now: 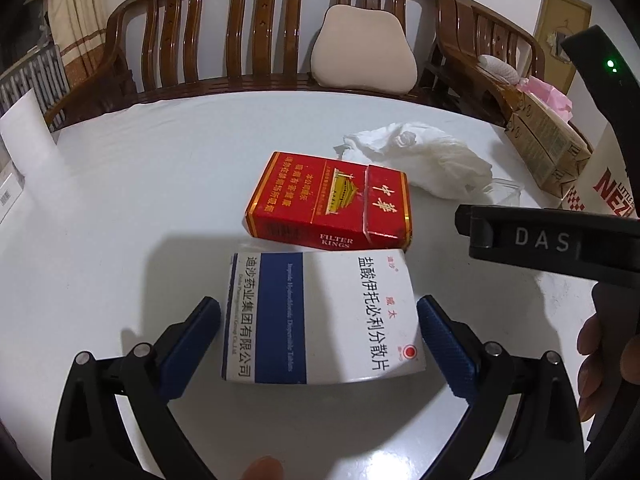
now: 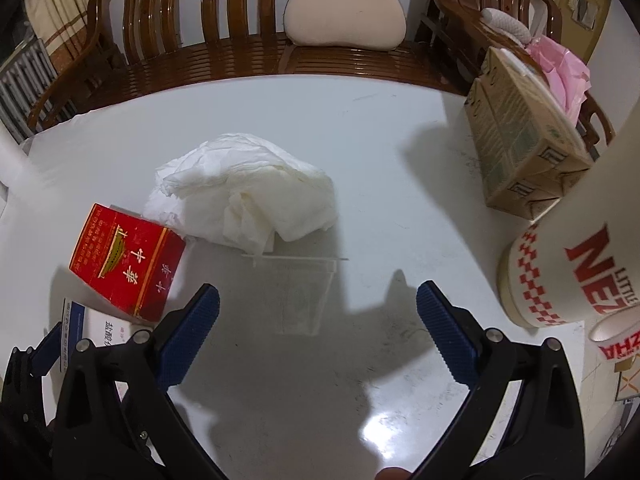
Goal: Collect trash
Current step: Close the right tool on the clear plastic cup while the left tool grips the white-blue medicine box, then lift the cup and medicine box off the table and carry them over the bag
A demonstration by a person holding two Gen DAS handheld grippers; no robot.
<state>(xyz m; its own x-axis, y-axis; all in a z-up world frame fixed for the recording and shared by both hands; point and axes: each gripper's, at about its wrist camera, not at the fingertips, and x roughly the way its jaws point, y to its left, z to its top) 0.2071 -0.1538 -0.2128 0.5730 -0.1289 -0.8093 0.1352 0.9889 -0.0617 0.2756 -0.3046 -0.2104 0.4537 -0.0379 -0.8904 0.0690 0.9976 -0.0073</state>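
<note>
A white and blue medicine box (image 1: 320, 316) lies on the white table (image 1: 140, 200) between the fingers of my left gripper (image 1: 319, 316), which is open around it. A red cigarette pack (image 1: 328, 202) lies just beyond it, and crumpled white tissue (image 1: 424, 156) lies farther back right. In the right wrist view my right gripper (image 2: 318, 304) is open and empty above a clear plastic container (image 2: 304, 292). The tissue (image 2: 248, 192) lies beyond it, the cigarette pack (image 2: 128, 260) to its left, and a corner of the medicine box (image 2: 92, 332) at the lower left.
A white paper cup with red lettering (image 2: 580, 264) stands at the right. A brown carton (image 2: 520, 136) lies behind it, with pink tissue (image 2: 560, 72) beyond. A wooden bench (image 2: 240, 40) with a beige cushion (image 2: 344, 4) runs behind the table. The right gripper's body (image 1: 560, 244) shows in the left wrist view.
</note>
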